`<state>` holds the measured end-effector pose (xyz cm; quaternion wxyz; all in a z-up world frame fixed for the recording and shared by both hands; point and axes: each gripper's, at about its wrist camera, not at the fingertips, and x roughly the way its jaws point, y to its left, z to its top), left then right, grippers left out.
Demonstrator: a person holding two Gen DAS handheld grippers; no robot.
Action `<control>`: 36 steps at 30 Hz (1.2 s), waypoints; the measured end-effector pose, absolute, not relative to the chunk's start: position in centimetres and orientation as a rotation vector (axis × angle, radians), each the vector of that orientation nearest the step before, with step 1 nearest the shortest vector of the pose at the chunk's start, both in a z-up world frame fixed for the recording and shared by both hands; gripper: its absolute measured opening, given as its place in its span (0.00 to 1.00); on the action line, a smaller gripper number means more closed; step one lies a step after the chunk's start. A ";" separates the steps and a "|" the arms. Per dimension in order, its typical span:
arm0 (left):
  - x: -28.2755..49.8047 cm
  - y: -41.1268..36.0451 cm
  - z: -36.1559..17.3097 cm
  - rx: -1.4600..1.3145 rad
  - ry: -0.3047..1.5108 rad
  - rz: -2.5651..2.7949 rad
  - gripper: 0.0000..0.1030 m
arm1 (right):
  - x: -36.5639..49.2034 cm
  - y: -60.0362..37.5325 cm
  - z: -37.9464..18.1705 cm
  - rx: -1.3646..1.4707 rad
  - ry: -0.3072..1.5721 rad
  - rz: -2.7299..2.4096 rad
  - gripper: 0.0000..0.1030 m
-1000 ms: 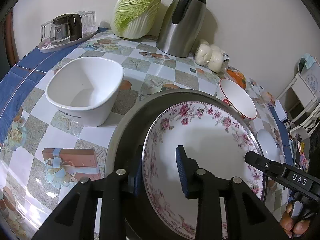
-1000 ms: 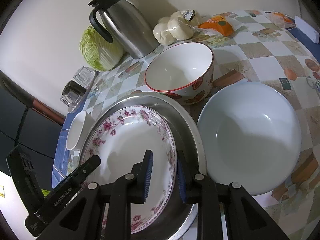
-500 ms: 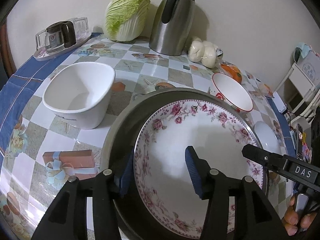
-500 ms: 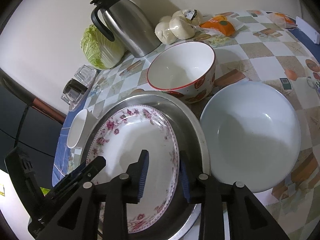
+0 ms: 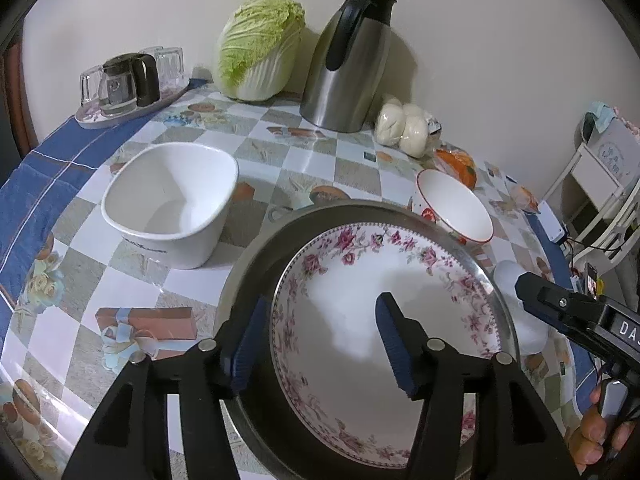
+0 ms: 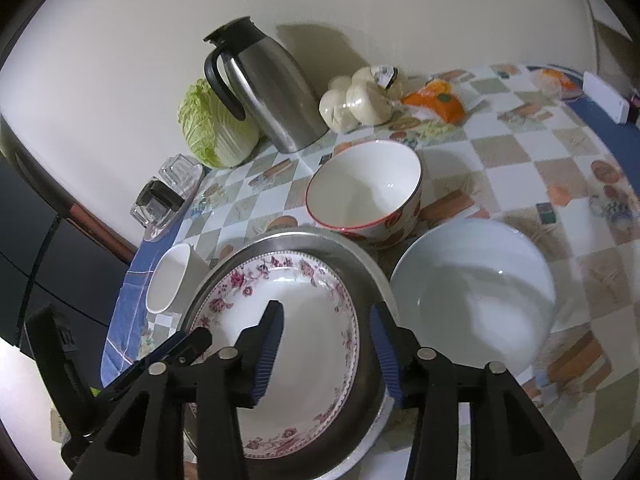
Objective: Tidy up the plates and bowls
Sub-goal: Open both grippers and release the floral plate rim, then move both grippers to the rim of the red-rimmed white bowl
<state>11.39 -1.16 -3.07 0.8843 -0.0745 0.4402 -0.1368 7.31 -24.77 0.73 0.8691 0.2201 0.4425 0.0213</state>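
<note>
A pink-flowered plate [image 5: 360,292] [image 6: 308,304] lies inside a round steel pan [image 5: 256,276] [image 6: 360,260]. My left gripper [image 5: 320,344] straddles the plate's left rim and the pan's edge. Its jaws are opening and the pads stand clear of both. My right gripper [image 6: 326,354] straddles the plate's right rim, also opening, with no pad touching. A square white bowl [image 5: 172,200] [image 6: 170,280] sits left of the pan. A red-rimmed bowl [image 5: 454,210] [image 6: 364,184] stands behind it. A big white bowl [image 6: 472,292] rests to the right.
Along the wall stand a steel jug [image 5: 348,68], a cabbage [image 5: 258,48], bagged buns [image 5: 404,128] and a tray of glasses [image 5: 128,84]. An orange packet [image 6: 440,100] lies further right. A white rack [image 5: 600,176] stands beyond the table's edge.
Both pairs of jaws have spread apart from the flowered plate's rims. The right gripper has lifted a little. The plate stays in the pan.
</note>
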 end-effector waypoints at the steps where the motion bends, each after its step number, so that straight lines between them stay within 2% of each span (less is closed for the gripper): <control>1: 11.3 -1.1 -3.0 -0.157 0.914 -0.280 0.58 | 7.2 -24.8 0.9 0.455 0.921 0.040 0.57; 3: 11.3 -0.8 -2.8 -0.162 0.908 -0.265 0.63 | 7.0 -24.7 1.2 0.436 0.914 0.030 0.61; 5: 11.3 -0.6 -2.6 -0.157 0.902 -0.244 0.73 | 6.9 -24.5 1.5 0.406 0.912 0.020 0.66; 6: 11.2 -0.5 -2.5 -0.152 0.893 -0.232 0.73 | 6.9 -24.4 1.5 0.391 0.914 0.015 0.71; 9: 11.1 -0.3 -2.4 -0.141 0.890 -0.213 0.74 | 6.8 -24.0 1.4 0.352 0.922 0.001 0.74; 12: 11.1 0.0 -2.6 -0.130 0.894 -0.195 0.80 | 6.7 -23.8 1.2 0.328 0.922 0.000 0.82; 17: 11.2 0.5 -2.7 -0.128 0.889 -0.154 0.81 | 6.3 -23.5 1.4 0.294 0.902 -0.013 0.95; 21: 11.2 0.8 -2.8 -0.127 0.888 -0.131 0.81 | 6.3 -23.5 1.5 0.285 0.895 -0.015 1.00; 24: 11.1 0.9 -2.9 -0.113 0.880 -0.110 0.84 | 6.3 -23.5 1.5 0.281 0.894 -0.016 1.00; 25: 11.1 0.9 -2.9 -0.107 0.877 -0.102 0.93 | 6.2 -23.5 1.6 0.279 0.892 -0.016 1.00; 26: 11.1 1.0 -2.9 -0.098 0.870 -0.091 0.97 | 6.2 -23.6 1.7 0.279 0.890 -0.015 1.00; 36: 11.4 1.4 -2.1 -0.071 0.853 -0.025 0.98 | 5.8 -24.1 2.4 0.291 0.852 -0.013 1.00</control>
